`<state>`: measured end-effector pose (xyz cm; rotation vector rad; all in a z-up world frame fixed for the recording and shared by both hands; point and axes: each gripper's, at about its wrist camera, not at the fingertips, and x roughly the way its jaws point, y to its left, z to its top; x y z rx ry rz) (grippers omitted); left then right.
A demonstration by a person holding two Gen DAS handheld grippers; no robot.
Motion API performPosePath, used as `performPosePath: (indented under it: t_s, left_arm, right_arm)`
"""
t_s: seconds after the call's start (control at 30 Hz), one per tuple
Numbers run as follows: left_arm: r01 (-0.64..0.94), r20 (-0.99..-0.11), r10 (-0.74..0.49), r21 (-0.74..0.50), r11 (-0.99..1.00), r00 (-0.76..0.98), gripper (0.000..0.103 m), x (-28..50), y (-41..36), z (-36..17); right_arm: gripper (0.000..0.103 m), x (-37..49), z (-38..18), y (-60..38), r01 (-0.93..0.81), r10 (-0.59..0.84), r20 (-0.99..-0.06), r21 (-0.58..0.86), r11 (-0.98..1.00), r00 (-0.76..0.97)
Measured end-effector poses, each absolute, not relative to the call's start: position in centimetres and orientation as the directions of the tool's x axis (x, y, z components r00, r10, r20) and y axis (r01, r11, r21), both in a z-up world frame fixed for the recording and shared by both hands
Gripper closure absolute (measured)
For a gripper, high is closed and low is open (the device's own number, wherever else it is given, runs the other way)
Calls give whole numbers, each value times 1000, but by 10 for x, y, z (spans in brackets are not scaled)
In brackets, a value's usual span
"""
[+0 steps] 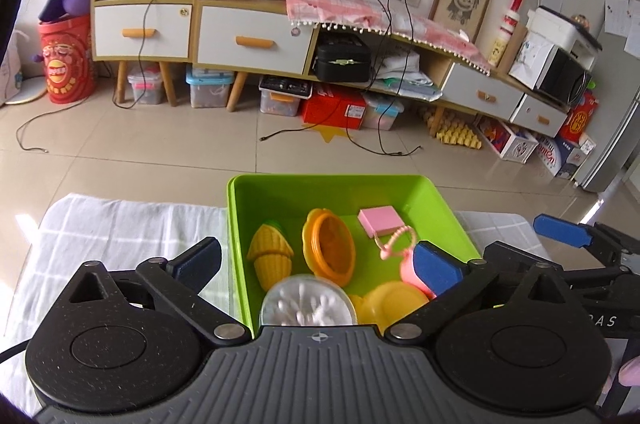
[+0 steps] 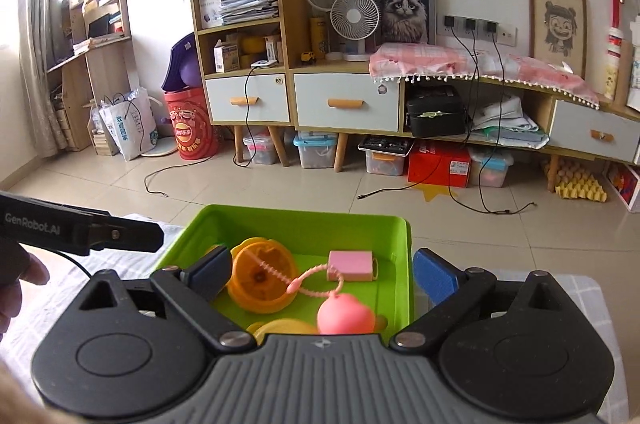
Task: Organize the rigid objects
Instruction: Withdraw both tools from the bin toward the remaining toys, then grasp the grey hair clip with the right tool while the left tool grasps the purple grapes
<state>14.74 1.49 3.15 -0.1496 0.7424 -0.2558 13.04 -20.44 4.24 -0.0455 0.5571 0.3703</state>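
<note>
Both grippers are hanging over the green bin (image 1: 440, 207) with jaws spread wide, gripping nothing. The left gripper (image 1: 320, 264) is straddling the bin's left wall, the right gripper (image 2: 320, 274) its right wall. Already sitting inside are the toy corn (image 1: 270, 256), orange mold (image 1: 330, 248), pink block (image 2: 350, 266) and pink pouch (image 2: 346, 318). The pouch's beaded strap is possibly draping over the mold, so lifting either one risks dragging the other out.

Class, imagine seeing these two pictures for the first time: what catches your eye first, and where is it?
The bright green bin sits on a white checked cloth, straight ahead of both open grippers. Inside lie a toy corn at the left, an orange lid mid-bin, a pink block at the back, and a pink toy purse nearest the right gripper.
</note>
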Motion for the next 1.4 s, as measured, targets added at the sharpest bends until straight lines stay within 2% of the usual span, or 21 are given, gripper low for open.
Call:
performPosePath:
  t_s: [0.17,0.33,0.47,0.67,0.8,0.97,1.07,1.23,1.4]
  left_arm:
    - [181,-661,-291,-232,956,692,2,121,17,26]
    - [154,-698,-264,-218,964,666,2,102,19,-1]
    - [142,-710,-261,-224,964,654,2,88,27,-23]
    - [214,-723,-260,-158,964,640,2,74,31,-46]
    - [288,-704,-277,-106,952,654,2,66,32,-56]
    - [302,-698,-312,-142,943,645,4,67,37,-68]
    - [335,-691,-320,-118,935,648,6,66,34,-71]
    - [353,-689,-329,-112,929,646,15,70,32,-79]
    - [350,-698,-318,-102,931,642,32,77,29,-87]
  right_arm:
    - [30,103,43,-209,-338,334,-548,98,936,767]
    - [30,86,26,-210,-302,320,-617,137,943,719]
    - [30,83,9,-215,-254,298,-709,171,952,639]
    - [30,87,-19,-235,-116,360,-782,352,929,509]
    - [30,83,-30,-240,-79,372,-793,383,920,483]
    - [30,83,-32,-234,-98,396,-791,398,912,466]
    - [31,83,-33,-231,-98,413,-788,417,904,456]
    - [37,85,-33,-224,-107,441,-767,446,889,466]
    - [60,93,-44,-216,-103,471,-753,482,870,459]
